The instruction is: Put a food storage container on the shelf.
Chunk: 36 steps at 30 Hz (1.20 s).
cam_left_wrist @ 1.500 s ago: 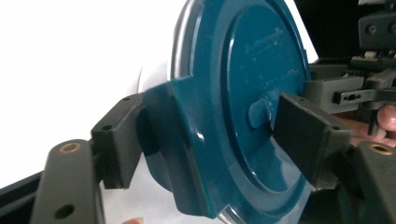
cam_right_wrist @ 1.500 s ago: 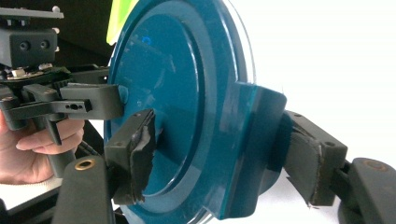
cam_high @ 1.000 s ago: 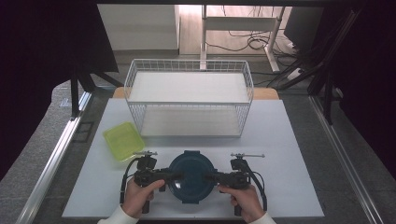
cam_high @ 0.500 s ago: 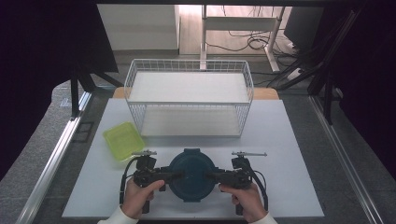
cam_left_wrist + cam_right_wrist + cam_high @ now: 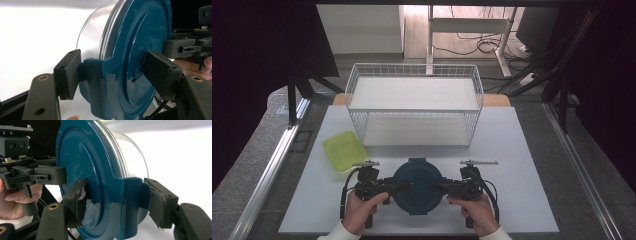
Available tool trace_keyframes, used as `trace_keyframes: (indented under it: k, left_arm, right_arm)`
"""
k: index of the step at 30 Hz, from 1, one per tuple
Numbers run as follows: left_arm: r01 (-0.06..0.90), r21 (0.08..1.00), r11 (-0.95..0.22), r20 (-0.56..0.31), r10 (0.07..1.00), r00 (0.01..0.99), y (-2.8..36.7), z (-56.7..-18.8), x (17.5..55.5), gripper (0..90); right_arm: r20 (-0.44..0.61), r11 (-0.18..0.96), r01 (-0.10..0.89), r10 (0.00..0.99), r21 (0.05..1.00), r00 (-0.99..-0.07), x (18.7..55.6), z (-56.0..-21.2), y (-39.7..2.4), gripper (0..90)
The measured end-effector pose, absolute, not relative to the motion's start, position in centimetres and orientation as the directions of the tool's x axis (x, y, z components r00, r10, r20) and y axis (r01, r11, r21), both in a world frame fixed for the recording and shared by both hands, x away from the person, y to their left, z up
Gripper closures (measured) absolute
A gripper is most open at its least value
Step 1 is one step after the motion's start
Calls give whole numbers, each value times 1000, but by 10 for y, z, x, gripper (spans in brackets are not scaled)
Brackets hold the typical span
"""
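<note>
A round container (image 5: 418, 186) with a clear body and a dark teal lid stands at the front middle of the white table (image 5: 522, 190). My left gripper (image 5: 404, 185) comes in from its left side and my right gripper (image 5: 436, 186) from its right. In the left gripper view the left gripper (image 5: 112, 72) is shut on the lid's side latch (image 5: 92, 82), one pad under the tab and one on the lid top (image 5: 135, 45). In the right gripper view the right gripper (image 5: 116, 197) clamps the opposite latch (image 5: 132, 195) the same way.
A white wire basket shelf (image 5: 414, 107) with two levels stands behind the container at the table's middle. A yellow-green shallow tray (image 5: 344, 149) lies to the left, close to the left gripper. Metal rails run along both table sides.
</note>
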<state>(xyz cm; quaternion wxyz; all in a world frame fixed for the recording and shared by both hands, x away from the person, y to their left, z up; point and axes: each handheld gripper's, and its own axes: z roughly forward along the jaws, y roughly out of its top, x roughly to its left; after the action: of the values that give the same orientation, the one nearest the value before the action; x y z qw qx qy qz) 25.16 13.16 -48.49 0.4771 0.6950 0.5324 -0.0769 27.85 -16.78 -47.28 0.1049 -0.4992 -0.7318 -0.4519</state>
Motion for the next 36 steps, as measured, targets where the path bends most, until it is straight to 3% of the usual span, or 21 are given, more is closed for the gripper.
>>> trace_keyframes:
  k: [36]
  left_arm:
    - [781,624,12,-581,676,454,130,-437,292,320]
  right_arm:
    - [575,101,790,631,605,-520,320,-429,-168,371]
